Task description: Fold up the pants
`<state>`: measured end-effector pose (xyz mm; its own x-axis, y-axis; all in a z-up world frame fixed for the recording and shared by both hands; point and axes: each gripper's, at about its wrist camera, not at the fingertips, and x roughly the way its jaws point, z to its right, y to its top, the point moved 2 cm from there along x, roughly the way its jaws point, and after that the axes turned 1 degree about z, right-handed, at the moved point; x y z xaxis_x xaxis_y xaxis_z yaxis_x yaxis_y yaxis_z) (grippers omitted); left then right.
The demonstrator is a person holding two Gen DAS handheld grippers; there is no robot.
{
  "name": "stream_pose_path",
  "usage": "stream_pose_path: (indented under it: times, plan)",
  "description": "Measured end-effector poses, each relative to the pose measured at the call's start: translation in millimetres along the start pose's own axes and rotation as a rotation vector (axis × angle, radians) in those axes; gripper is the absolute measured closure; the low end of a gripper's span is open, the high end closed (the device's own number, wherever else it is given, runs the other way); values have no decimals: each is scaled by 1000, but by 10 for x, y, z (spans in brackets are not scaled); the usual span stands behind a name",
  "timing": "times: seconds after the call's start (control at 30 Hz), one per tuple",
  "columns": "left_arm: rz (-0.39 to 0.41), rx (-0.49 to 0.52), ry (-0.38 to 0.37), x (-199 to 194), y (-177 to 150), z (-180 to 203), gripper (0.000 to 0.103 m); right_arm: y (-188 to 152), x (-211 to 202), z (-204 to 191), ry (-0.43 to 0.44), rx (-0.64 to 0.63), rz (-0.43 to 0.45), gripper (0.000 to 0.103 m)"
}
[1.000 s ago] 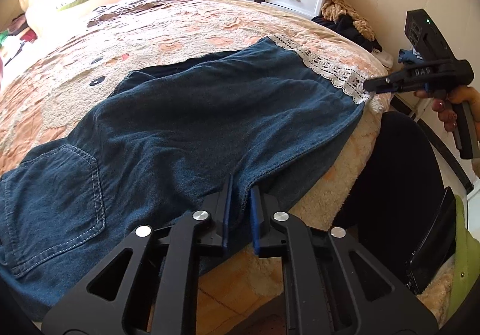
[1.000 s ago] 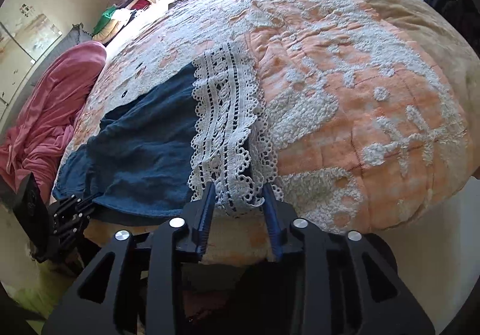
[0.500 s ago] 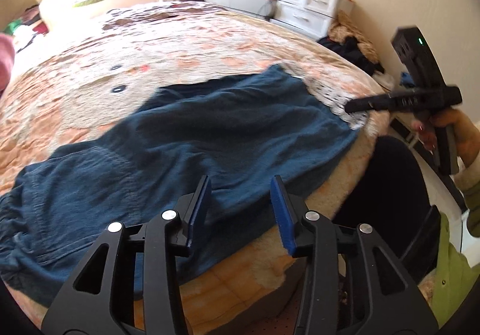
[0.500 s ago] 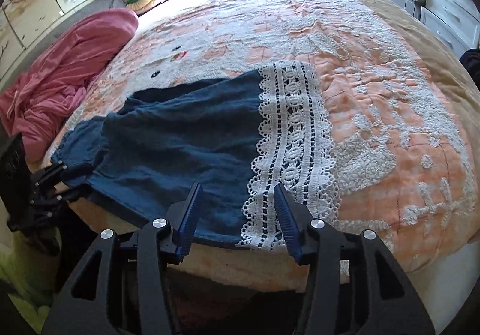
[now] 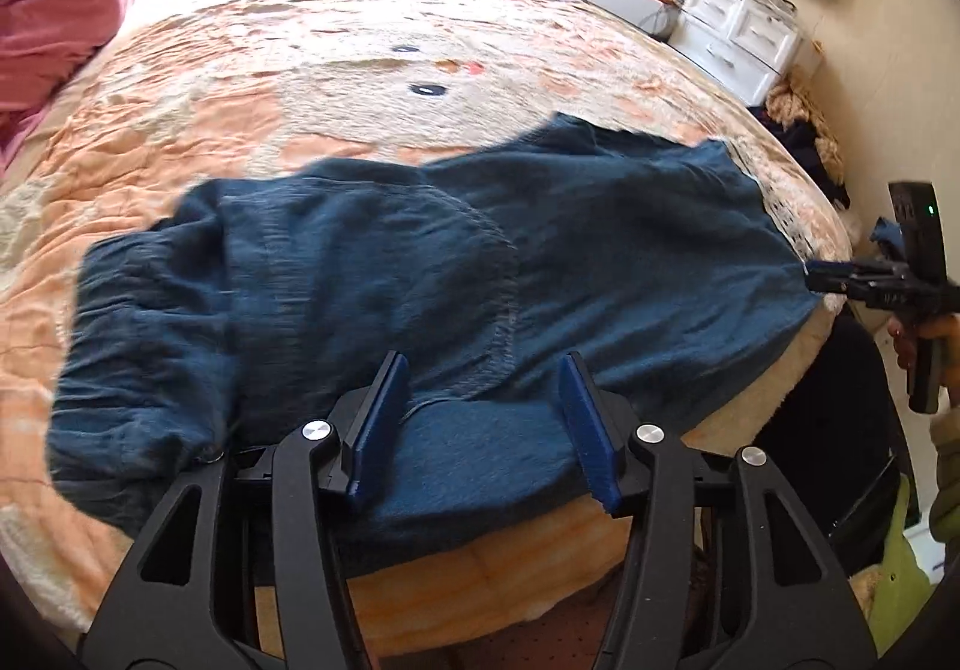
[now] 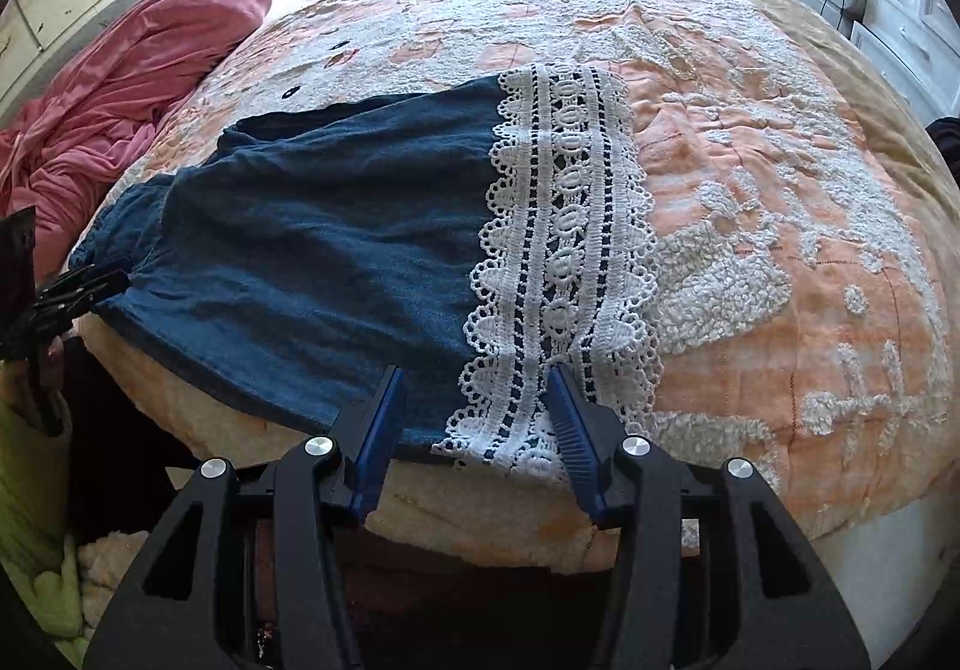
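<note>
Lying flat along the near edge of the bed (image 5: 360, 88), the blue pants (image 5: 372, 274) fill the middle of the left wrist view and the left and centre of the right wrist view, with their white lace hem (image 6: 564, 250) running from upper centre down to lower centre of the right wrist view.

Left gripper (image 5: 483, 424): the fingers (image 5: 378, 421) stand spread at lower centre, their blue pads apart, and have just been opening. The pants' near edge lies in the gap between them and just beyond, with no pad pressing on the cloth.

Right gripper (image 6: 474, 427): the fingers (image 6: 377, 430) are likewise spread at lower centre. The corner of the pants where blue cloth meets lace hem lies between them; the right pad sits at the lace, though whether it touches cannot be told. Nothing is pinched.

At the right edge of the left wrist view the right gripper appears again, held in a hand (image 5: 933, 334), its tips at the hem end of the pants. A pink blanket (image 6: 120, 88) lies bunched at the upper left.
</note>
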<state>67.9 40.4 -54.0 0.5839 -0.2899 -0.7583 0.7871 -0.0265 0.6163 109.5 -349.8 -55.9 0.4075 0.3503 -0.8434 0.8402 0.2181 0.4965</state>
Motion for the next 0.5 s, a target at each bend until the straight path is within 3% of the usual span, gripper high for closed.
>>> stream_pose_path:
  times: [0.1,0.2,0.27,0.33,0.5]
  plan:
    - [0,-56,-36,-28,-17,-189,76,-6,4,-1,-4,-9,-3,55]
    - [7,-59,-64,-35,-20,-228,76,0,20,-39,-26,-33,-15,54]
    - [12,-32,-69,-46,-19,-158,65,35,-7,-73,-15,-36,-25,49]
    - [25,3,-73,-77,8,-71,48,128,-117,-119,9,-24,-1,49]
    - [59,75,-54,-123,209,176,45,528,-333,-457,119,-87,103,47]
